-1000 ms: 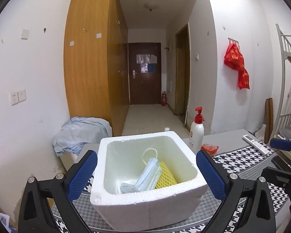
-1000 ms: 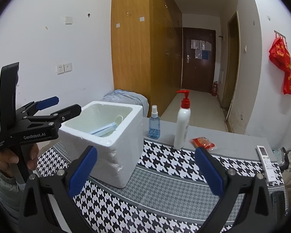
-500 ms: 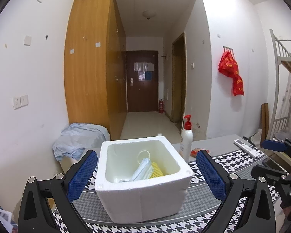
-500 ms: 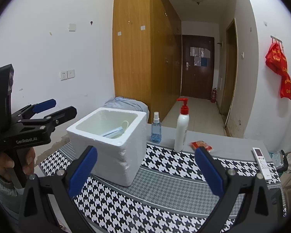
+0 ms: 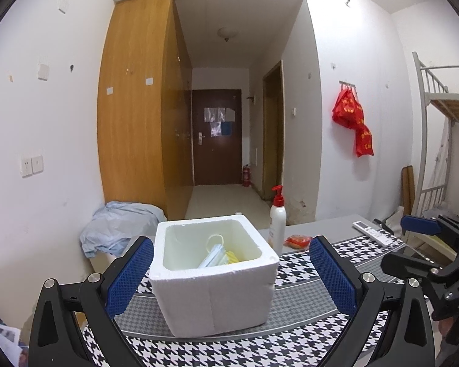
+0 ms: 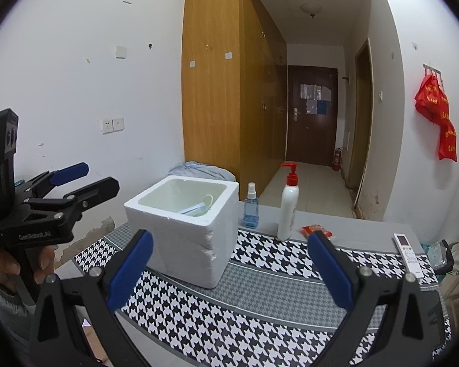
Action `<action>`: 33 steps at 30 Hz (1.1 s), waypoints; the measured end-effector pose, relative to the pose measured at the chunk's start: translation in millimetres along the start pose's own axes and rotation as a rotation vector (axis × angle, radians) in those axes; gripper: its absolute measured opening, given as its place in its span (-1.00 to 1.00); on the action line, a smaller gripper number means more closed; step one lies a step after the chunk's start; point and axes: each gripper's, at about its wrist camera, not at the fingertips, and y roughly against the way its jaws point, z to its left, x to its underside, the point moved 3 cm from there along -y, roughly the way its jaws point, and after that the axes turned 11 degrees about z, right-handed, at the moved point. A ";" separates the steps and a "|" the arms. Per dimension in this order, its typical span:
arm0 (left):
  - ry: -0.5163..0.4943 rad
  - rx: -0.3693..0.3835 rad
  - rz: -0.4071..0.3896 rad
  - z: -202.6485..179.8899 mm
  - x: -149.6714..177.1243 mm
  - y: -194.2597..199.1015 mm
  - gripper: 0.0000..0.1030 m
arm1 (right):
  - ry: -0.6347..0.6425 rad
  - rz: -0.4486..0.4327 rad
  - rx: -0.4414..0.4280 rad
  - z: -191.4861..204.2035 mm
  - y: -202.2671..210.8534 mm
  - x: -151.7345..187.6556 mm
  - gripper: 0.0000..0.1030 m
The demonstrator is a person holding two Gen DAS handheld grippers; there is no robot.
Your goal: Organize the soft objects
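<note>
Both grippers hang empty with jaws spread wide, left gripper [image 5: 231, 270] right in front of the foam box [image 5: 212, 278], right gripper [image 6: 229, 270] off to its side. Blocky white styrofoam, crumbly edges, sitting on a houndstooth cloth [image 6: 260, 305]. Face masks [image 5: 212, 255] and something yellow [image 5: 232, 257] lie inside. Behind: small blue spray bottle [image 6: 251, 206], white pump bottle [image 6: 288, 206], red packet [image 6: 315, 231], remote [image 6: 408, 252], then wooden wardrobes [image 6: 226, 91] and a hallway door [image 6: 312, 114].

Even, soft indoor light; sharp focus; fisheye bending, dark corners.
</note>
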 end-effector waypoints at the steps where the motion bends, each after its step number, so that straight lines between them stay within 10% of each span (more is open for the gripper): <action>1: -0.003 0.004 -0.005 -1.3 1.6 3.1 0.98 | 0.001 -0.003 0.000 1.5 1.4 1.0 0.98; 33: 0.025 -0.038 -0.114 -12.9 55.5 36.8 0.98 | -0.028 -0.087 0.036 17.5 15.2 43.4 0.98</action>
